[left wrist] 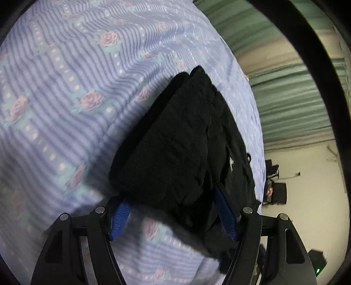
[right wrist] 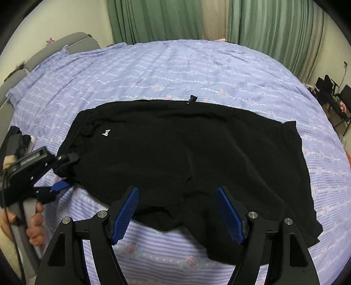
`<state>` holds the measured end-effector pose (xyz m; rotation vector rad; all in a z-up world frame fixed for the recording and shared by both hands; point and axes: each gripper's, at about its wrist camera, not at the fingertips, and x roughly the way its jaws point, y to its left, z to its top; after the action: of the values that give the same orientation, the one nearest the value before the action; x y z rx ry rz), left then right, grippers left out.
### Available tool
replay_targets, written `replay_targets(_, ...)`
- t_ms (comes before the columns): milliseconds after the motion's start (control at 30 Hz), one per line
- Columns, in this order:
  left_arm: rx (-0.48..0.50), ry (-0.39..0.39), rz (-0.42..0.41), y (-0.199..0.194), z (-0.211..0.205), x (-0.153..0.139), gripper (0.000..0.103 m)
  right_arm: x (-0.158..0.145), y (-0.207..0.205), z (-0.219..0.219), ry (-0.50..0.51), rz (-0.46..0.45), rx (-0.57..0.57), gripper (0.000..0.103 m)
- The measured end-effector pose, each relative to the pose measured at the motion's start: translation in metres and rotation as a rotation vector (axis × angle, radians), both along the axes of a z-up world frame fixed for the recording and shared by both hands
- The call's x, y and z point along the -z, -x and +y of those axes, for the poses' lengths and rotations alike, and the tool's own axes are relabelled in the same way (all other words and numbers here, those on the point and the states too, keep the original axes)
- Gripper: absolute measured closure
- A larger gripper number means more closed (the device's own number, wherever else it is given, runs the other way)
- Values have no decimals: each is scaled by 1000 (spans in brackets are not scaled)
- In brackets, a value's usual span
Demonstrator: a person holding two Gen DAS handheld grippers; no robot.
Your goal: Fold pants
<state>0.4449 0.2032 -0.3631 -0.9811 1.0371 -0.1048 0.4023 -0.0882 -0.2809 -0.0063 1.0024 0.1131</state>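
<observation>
Both grippers stood with their jaws apart over the bed. In the right wrist view the right gripper (right wrist: 177,210) hovered above the near edge of the black pants (right wrist: 186,149), its blue pads (right wrist: 125,213) spread wide and pressing on nothing, though the cloth's hem lay beneath the gap between them. The pants were spread flat across the lilac striped bedsheet (right wrist: 197,65), a small white logo (right wrist: 106,132) near their left end and a drawstring tip (right wrist: 191,99) poking out at the far edge.

At the left end of the garment the left gripper (right wrist: 65,173) was held in a hand (right wrist: 36,225) low at the left. Its jaws were parted, one blue pad showing just beside the fabric's edge. The left wrist view was blurred; there the left gripper (left wrist: 173,217) had the dark cloth lying between its open fingers (left wrist: 226,210), and whether the pads touched it could not be told.

Green curtains (right wrist: 153,19) hung beyond the far side of the bed, a grey headboard (right wrist: 54,49) stood at the far left, and dark chairs (right wrist: 335,96) stood at the right.
</observation>
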Motion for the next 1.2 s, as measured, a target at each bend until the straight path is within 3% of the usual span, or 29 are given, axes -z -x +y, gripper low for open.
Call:
replay_targets(300, -55, -26, 5, -22, -3, 7, 32, 9, -16, -3, -28, -27, 32, 29)
replay_targets(367, -64, -64, 24, -21, -6, 3, 54, 10, -16, -9, -24, -23, 53, 29)
replay_targets(433, -43, -88, 17, -20, -6, -3, 67, 8, -10, -18, -24, -19, 74, 29)
replay_targets(633, 59, -410, -147, -15, -28, -93, 75, -7, 22, -35, -5, -5, 62, 29)
replay_targets(733, 110, -559, -138, -22, -33, -106, 75, -12, 30, -37, -16, -5, 59, 29)
replay_targets(867, 124, -614, -131, -22, -41, -121, 77, -16, 34, -37, -21, -4, 67, 29)
replay_targets(1033, 174, -800, -228, -11, -84, -166, 79, -29, 44, -59, -48, -26, 123, 29)
replay_targets(1200, 310, -949, -371, -7, -159, -208, 80, -33, 54, -107, -48, -10, 223, 29)
